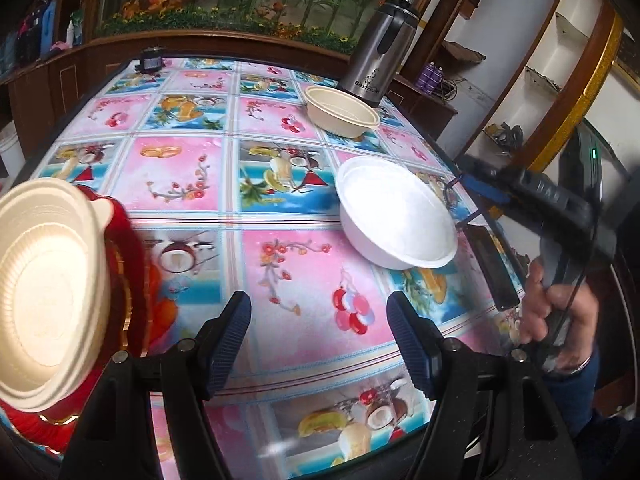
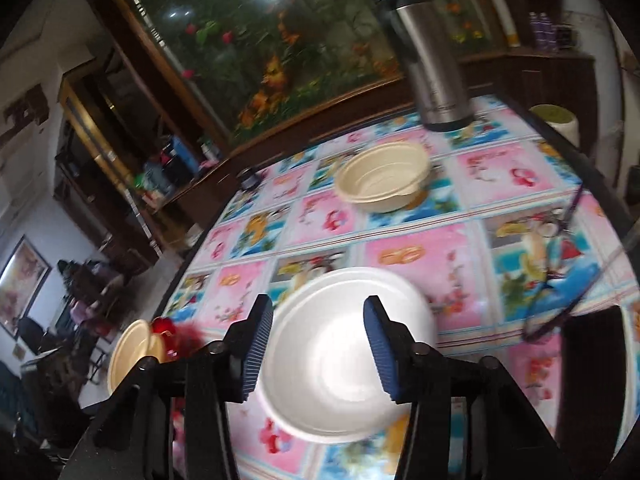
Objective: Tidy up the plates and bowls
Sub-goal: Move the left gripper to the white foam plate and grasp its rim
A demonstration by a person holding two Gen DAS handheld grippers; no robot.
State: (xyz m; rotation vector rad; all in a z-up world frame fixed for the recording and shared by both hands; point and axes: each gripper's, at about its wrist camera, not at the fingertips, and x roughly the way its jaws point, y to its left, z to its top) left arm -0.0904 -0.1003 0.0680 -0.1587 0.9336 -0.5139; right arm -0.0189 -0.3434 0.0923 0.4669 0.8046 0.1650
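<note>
Left tongs (image 1: 319,340): the two ribbed blue pads stand apart at the bottom centre of the left wrist view, with nothing between them but the patterned pink-and-blue glossy cloth of the worktop (image 1: 192,168).

Right tongs (image 2: 319,350): the jaws stand parted at the bottom centre of the right wrist view. The round white foam bowl (image 2: 340,360) lies upright on the worktop directly behind and between the pads. The pads overlap its rim in the picture, but whether they touch it cannot be told; the bowl's edge is blurred. In the left wrist view the same bowl sits right of centre, and the right tongs appear at the right edge as a dark blurred body held by a hand (image 1: 556,320), their tips just beside the bowl's right rim.

At the left edge of the left wrist view, a cream round ribbed disposable plate (image 1: 48,292) rests on a red plate with gold trim (image 1: 132,264), both cut off by the frame. In the right wrist view this pair sits at lower left, partly hidden behind the tong body.

Farther back, a cream disposable bowl (image 1: 342,110) stands upright in the upper right of the cloth, well apart from both tongs. Just behind it stands a steel vacuum flask with a black handle (image 1: 382,56).
</note>
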